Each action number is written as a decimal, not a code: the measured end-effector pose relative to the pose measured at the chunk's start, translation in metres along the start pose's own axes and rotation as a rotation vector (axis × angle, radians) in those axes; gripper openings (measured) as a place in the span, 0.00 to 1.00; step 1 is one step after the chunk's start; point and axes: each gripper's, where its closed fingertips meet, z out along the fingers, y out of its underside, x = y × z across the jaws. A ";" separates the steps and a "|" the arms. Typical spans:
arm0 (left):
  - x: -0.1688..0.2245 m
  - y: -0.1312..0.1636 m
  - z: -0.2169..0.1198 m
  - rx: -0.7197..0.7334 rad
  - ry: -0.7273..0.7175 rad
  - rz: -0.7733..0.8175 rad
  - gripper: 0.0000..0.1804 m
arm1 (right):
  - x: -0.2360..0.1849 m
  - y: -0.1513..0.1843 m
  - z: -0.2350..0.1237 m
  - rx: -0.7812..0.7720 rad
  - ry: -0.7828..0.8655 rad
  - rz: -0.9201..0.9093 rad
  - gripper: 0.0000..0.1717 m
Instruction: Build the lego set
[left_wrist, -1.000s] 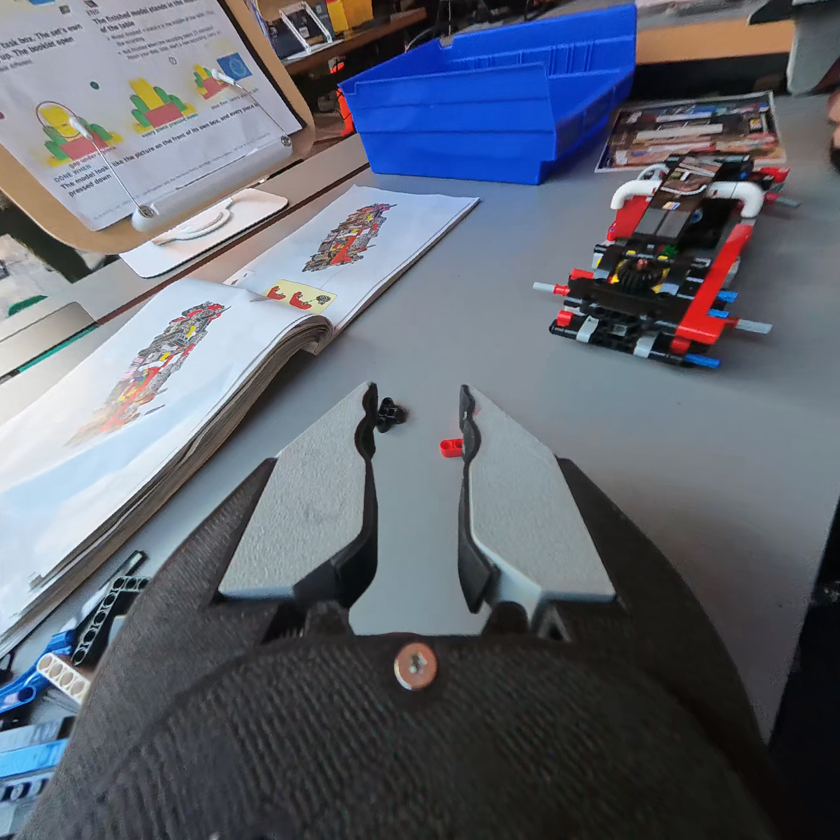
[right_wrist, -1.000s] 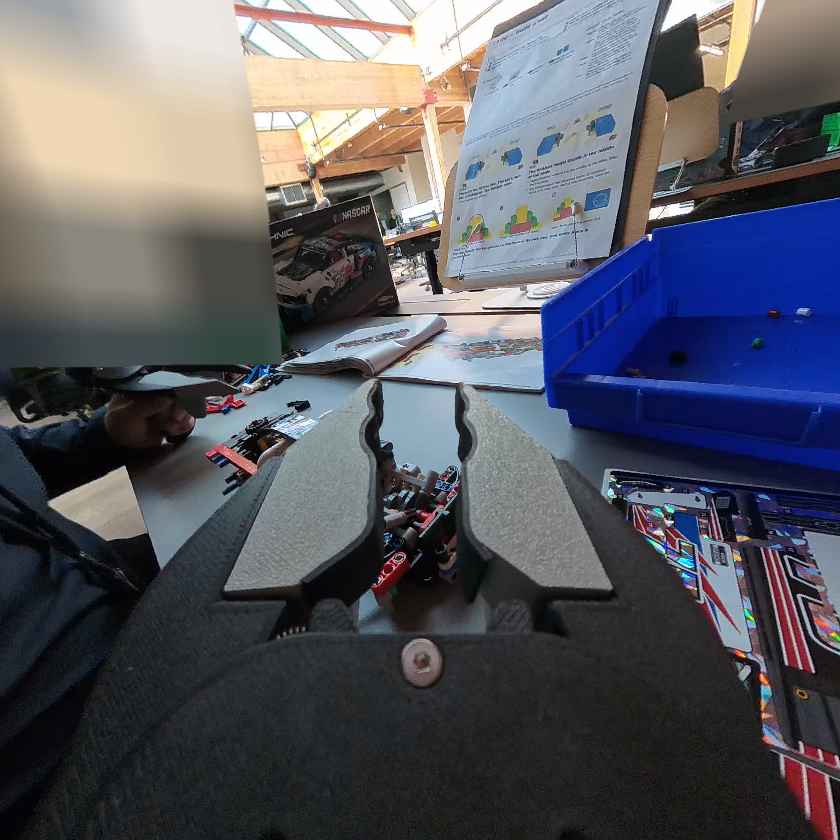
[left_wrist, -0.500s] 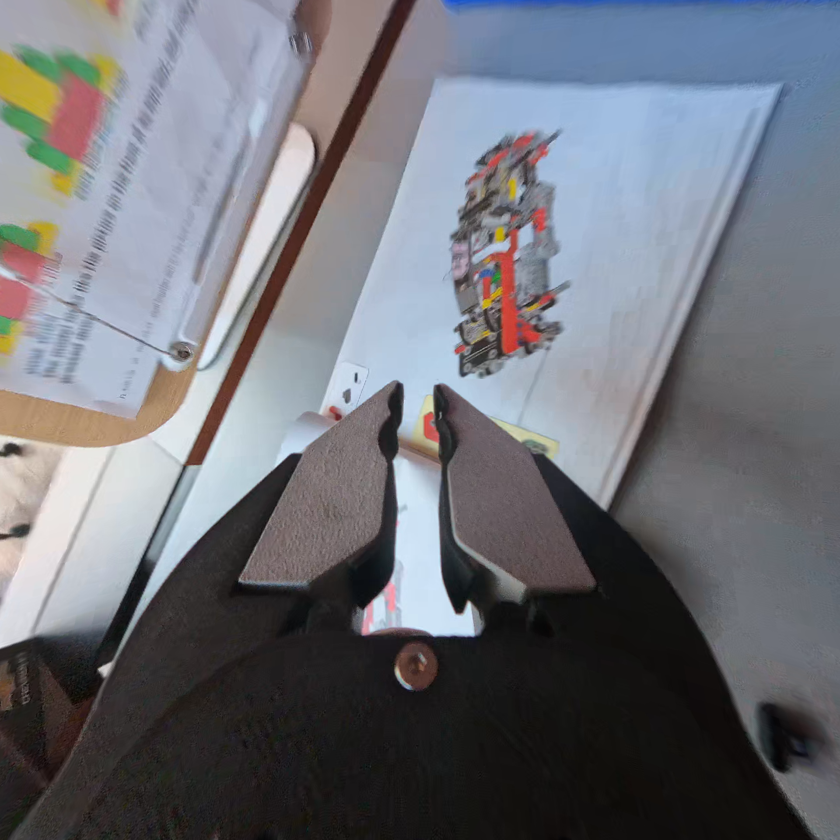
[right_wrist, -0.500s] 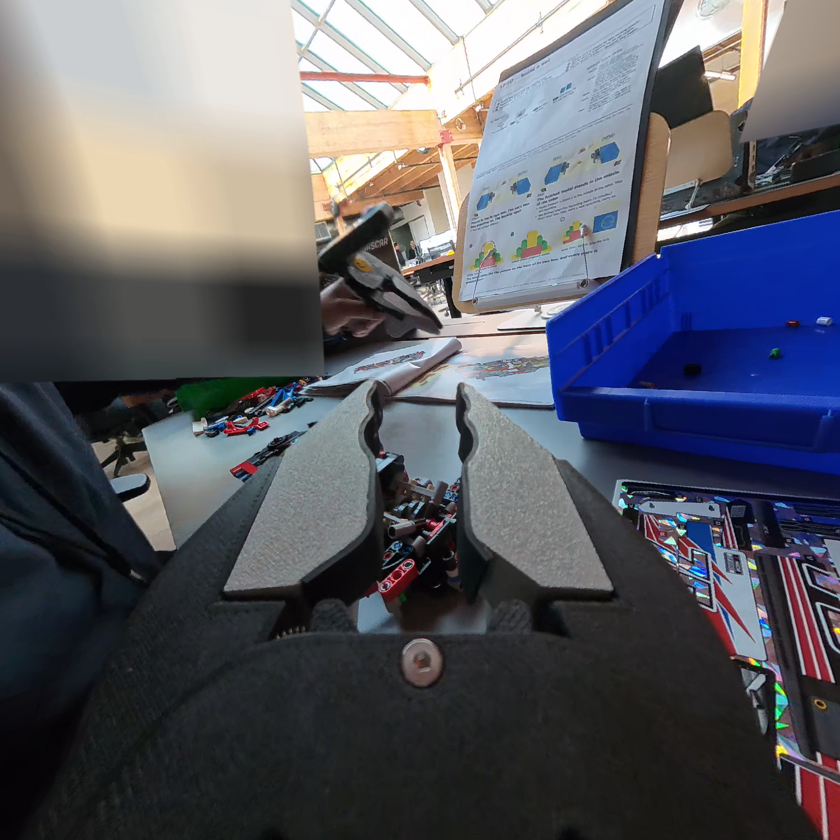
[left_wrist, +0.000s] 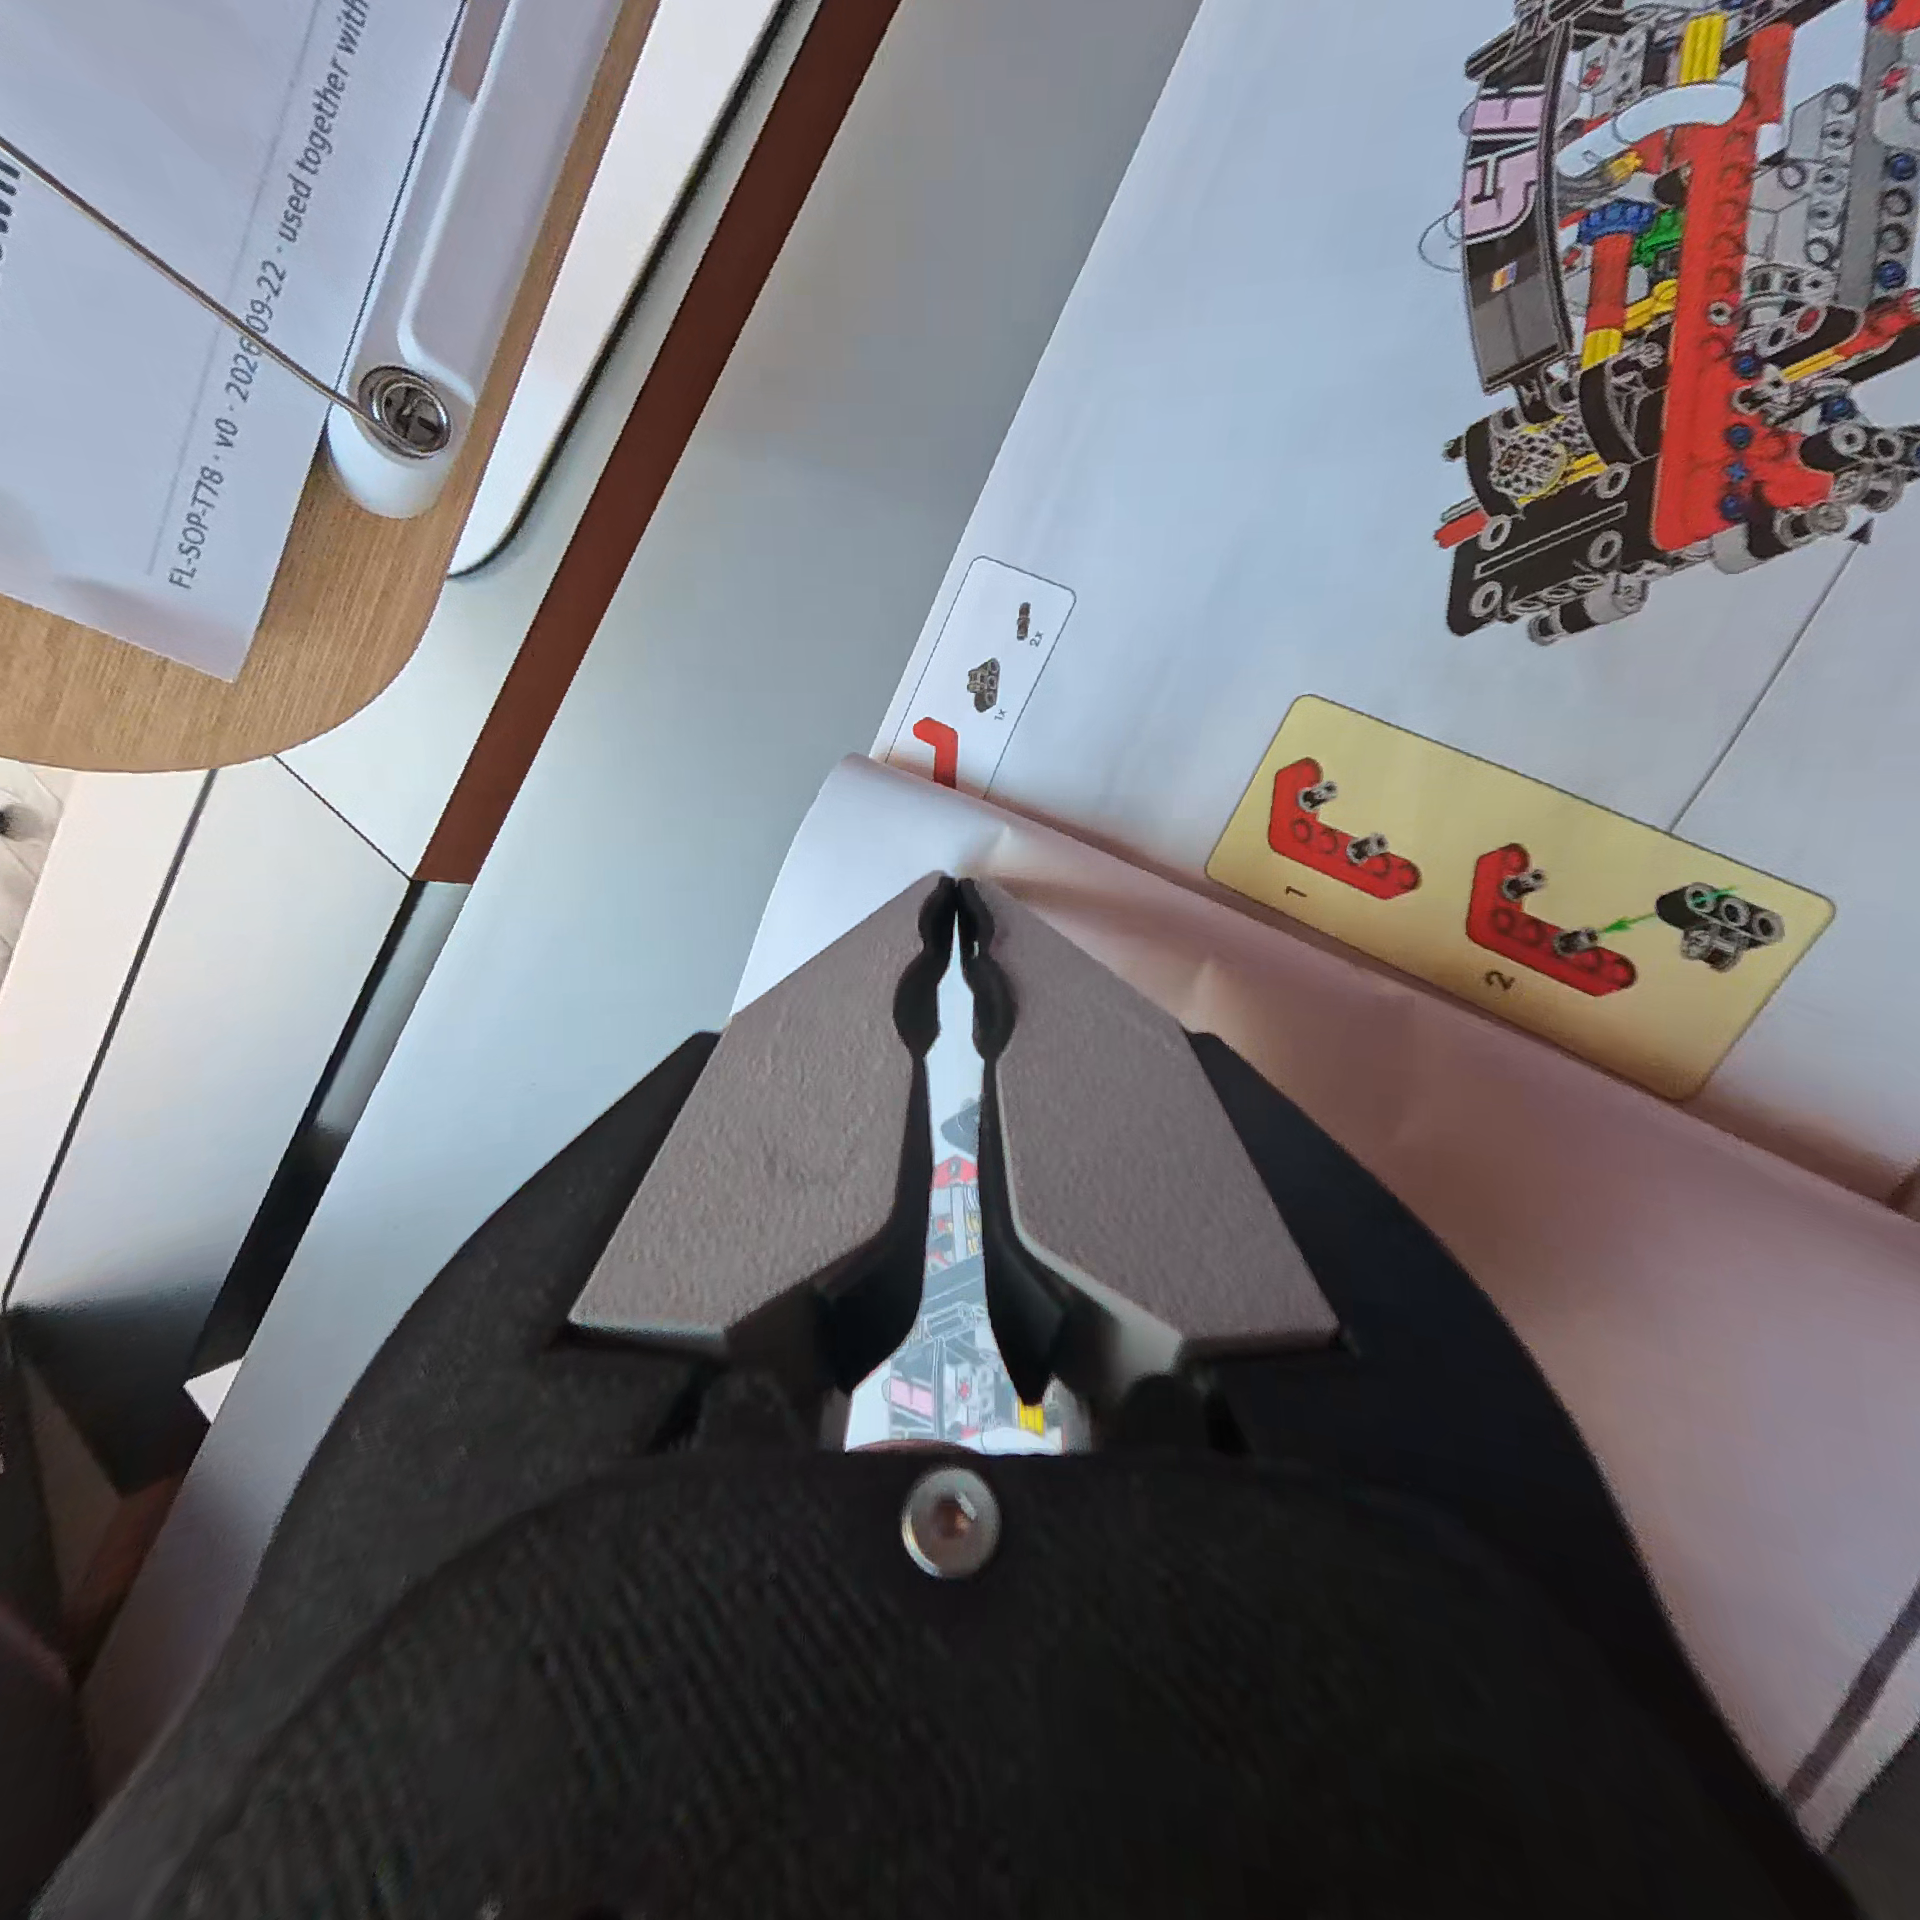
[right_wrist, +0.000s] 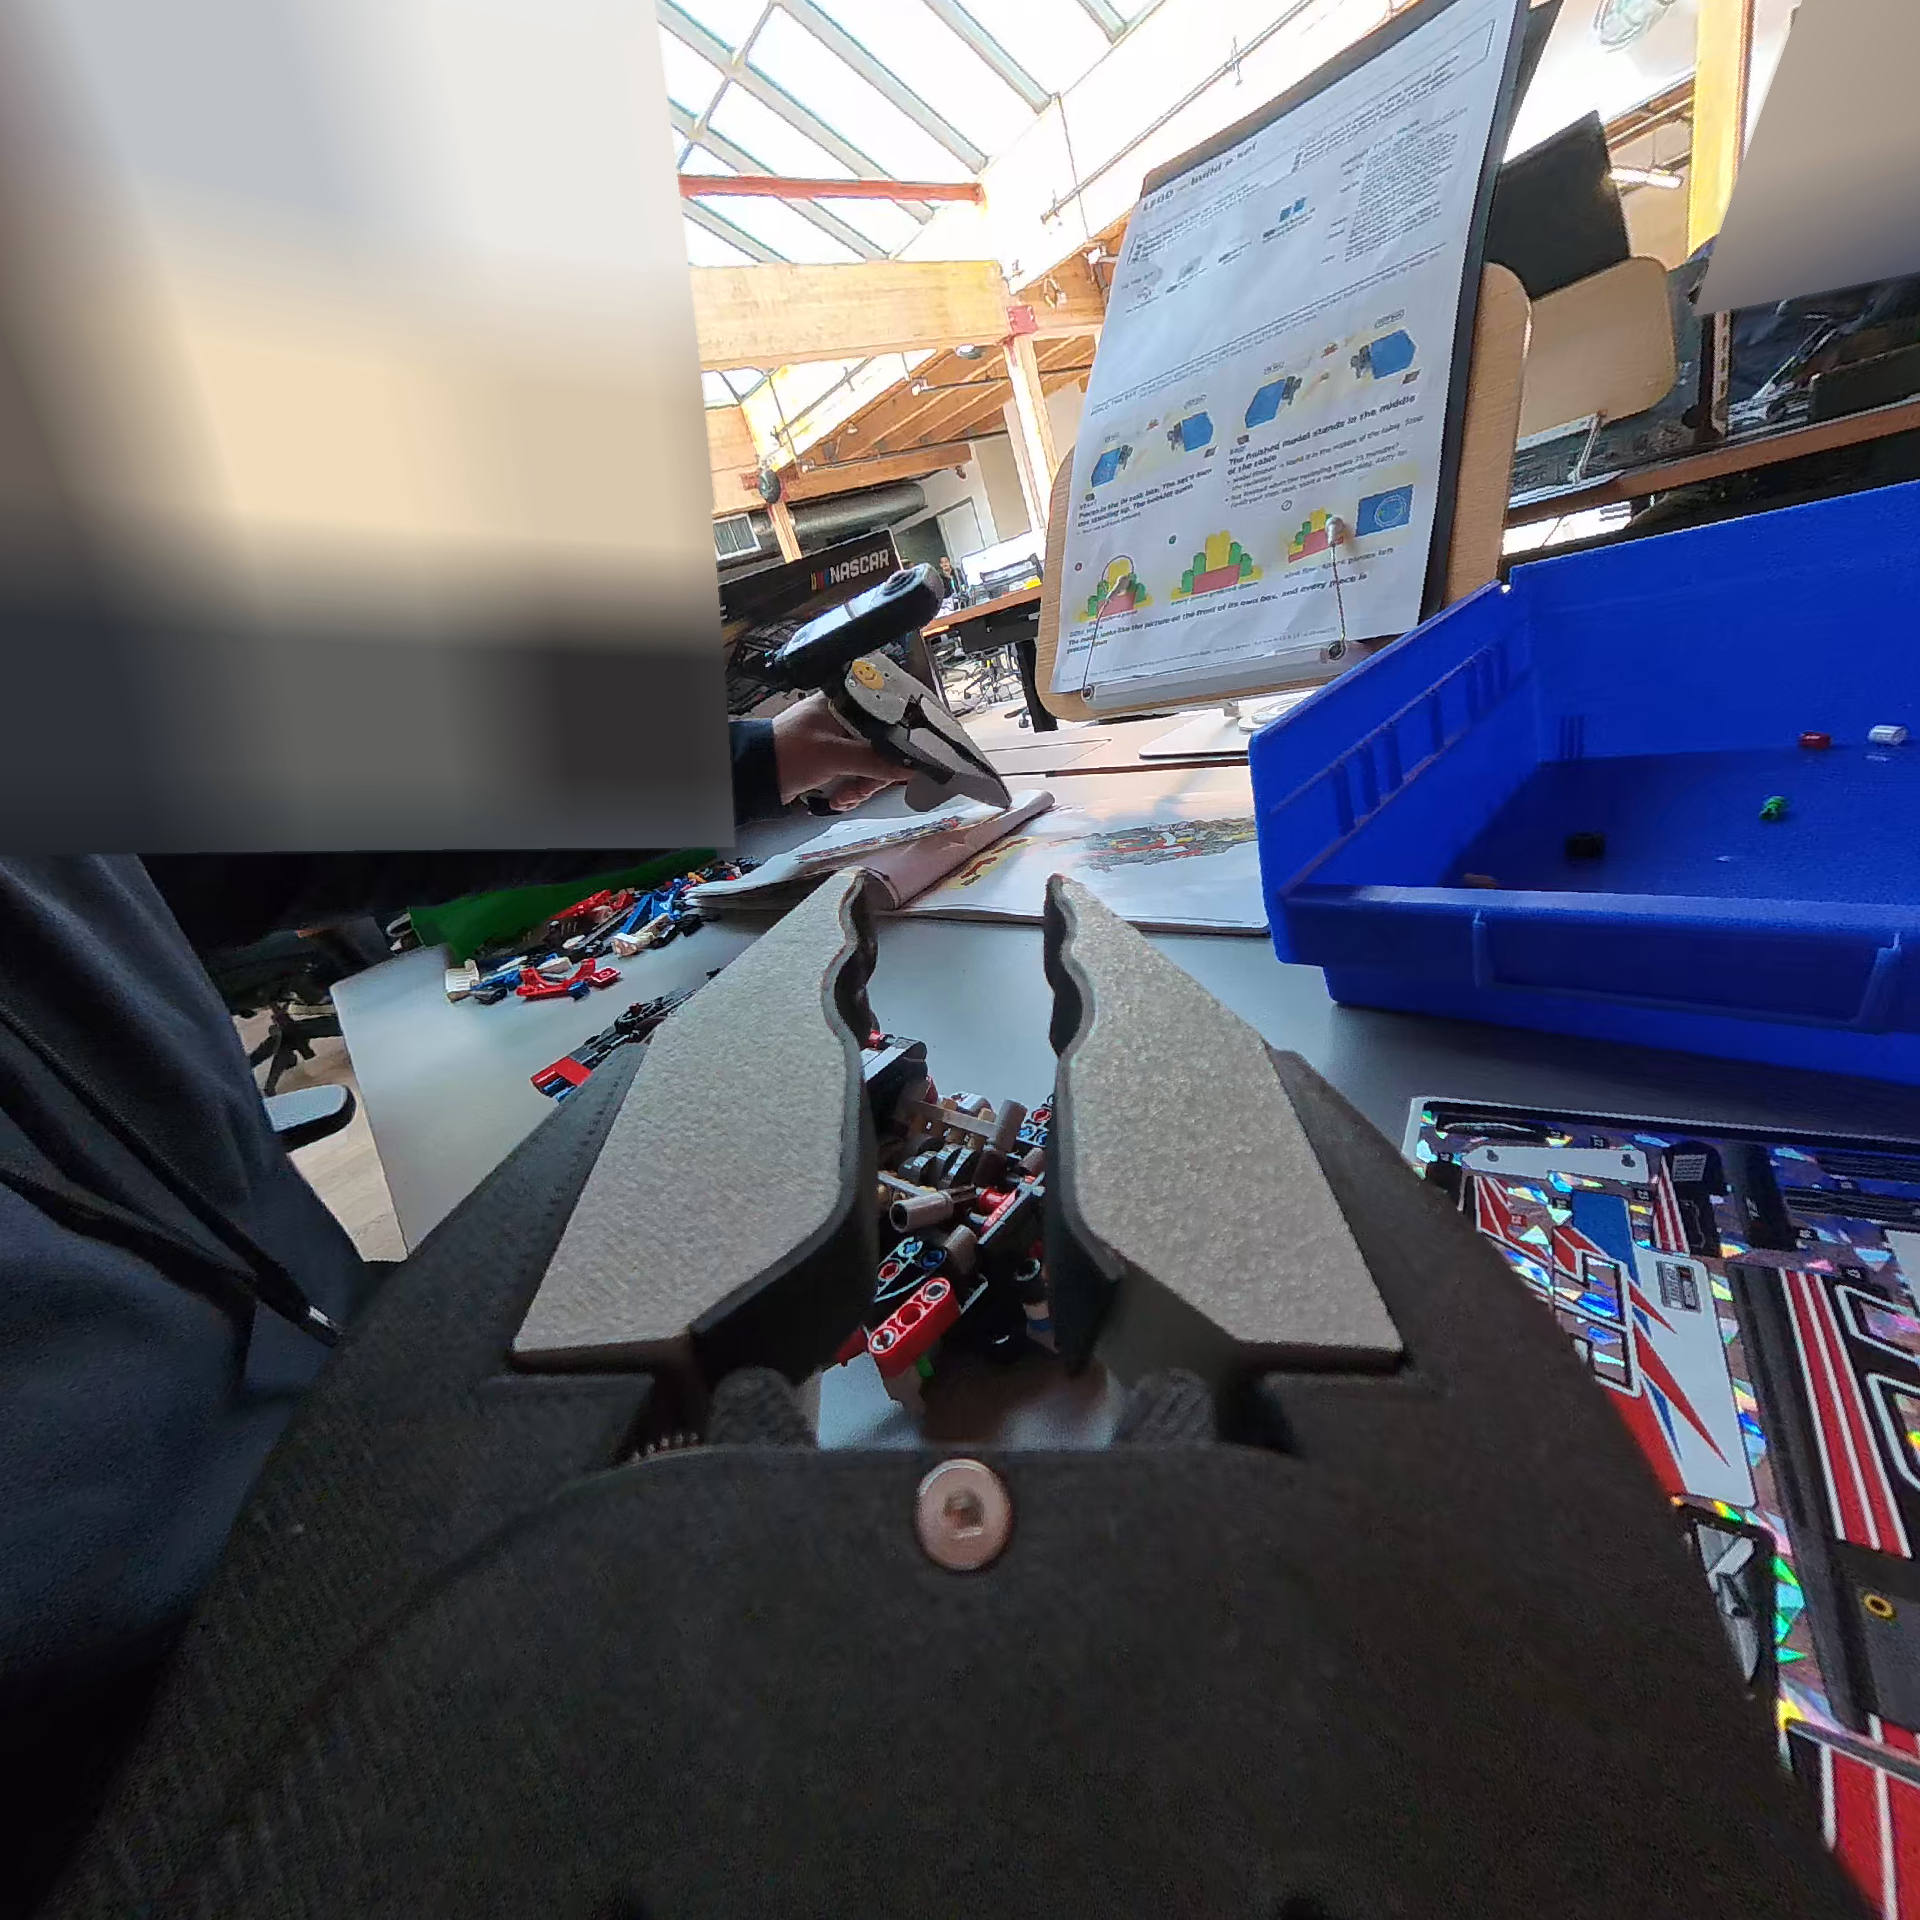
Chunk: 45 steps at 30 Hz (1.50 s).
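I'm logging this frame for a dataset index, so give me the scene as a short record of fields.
Left gripper: fingers shut, tips on the curled page of the open booklet
Right gripper: fingers apart, brick car model between them; contact unclear
Beside right: blue bin, sticker sheet
Farther: loose brick pieces on grey table

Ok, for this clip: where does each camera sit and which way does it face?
Left wrist view: on the left gripper, looking steeply down at the open white instruction booklet; its fingertips are shut on a curled page.
Right wrist view: on the right gripper, low, facing across the grey table; its jaws straddle a red-and-black brick car model, grip unclear.
Shared: the booklet and left gripper.
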 end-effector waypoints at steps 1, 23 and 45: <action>0.000 0.001 0.000 -0.003 -0.007 0.013 0.00 | 0.000 0.000 0.001 0.001 0.001 0.000 0.17; 0.051 0.004 -0.059 0.034 0.341 -0.118 0.41 | -0.053 -0.030 0.177 -0.539 -0.111 -0.419 0.23; 0.035 0.005 -0.054 0.027 0.177 -0.314 0.50 | 0.084 0.140 0.342 -1.209 0.029 -0.224 0.30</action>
